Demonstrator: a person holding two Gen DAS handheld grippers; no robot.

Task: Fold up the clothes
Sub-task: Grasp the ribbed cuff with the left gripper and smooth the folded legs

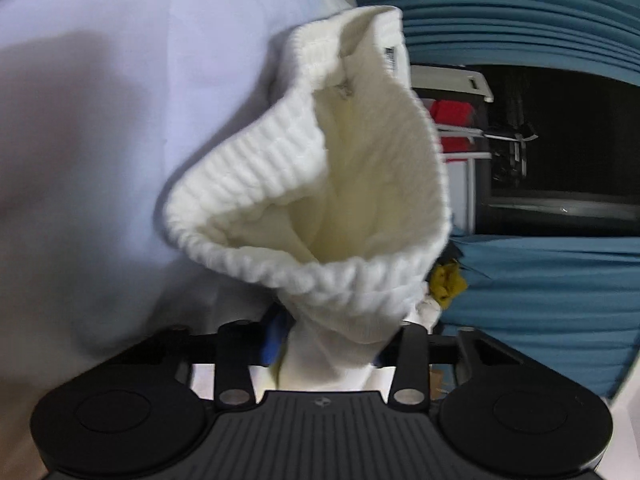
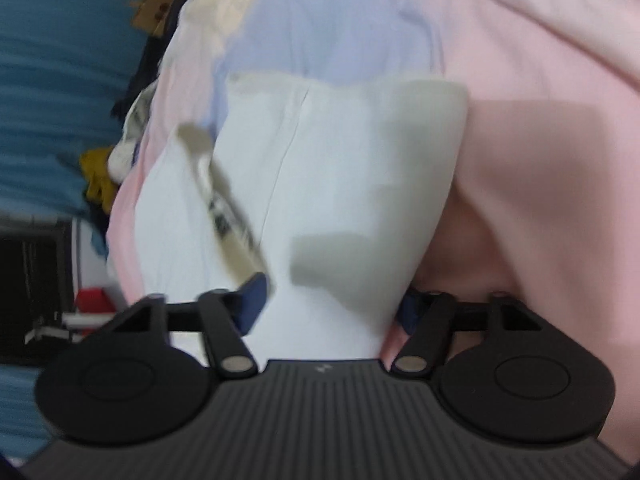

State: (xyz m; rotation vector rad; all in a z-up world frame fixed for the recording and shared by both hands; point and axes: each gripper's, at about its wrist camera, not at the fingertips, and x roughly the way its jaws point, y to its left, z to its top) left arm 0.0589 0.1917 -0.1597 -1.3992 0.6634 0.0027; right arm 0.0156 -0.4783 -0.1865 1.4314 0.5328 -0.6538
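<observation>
A white garment (image 1: 304, 184) with a ribbed elastic waistband (image 1: 256, 172) fills the left wrist view, its waist opening gaping toward the camera and a small label (image 1: 390, 58) inside. My left gripper (image 1: 332, 344) is shut on the bunched cloth below the waistband. In the right wrist view the same white garment (image 2: 340, 160) is a smooth panel with a seam down it. My right gripper (image 2: 332, 308) is shut on its near edge, a blue pad (image 2: 252, 304) showing at the left. A striped drawstring (image 2: 228, 216) lies slantwise across the cloth.
A pale lilac sheet (image 1: 100, 120) lies behind the garment, and pink cloth (image 2: 540, 120) spreads to the right. Teal ribbed fabric (image 1: 540, 20), a white rack with a red item (image 1: 452, 116) and a yellow cloth (image 2: 96, 176) sit at the side.
</observation>
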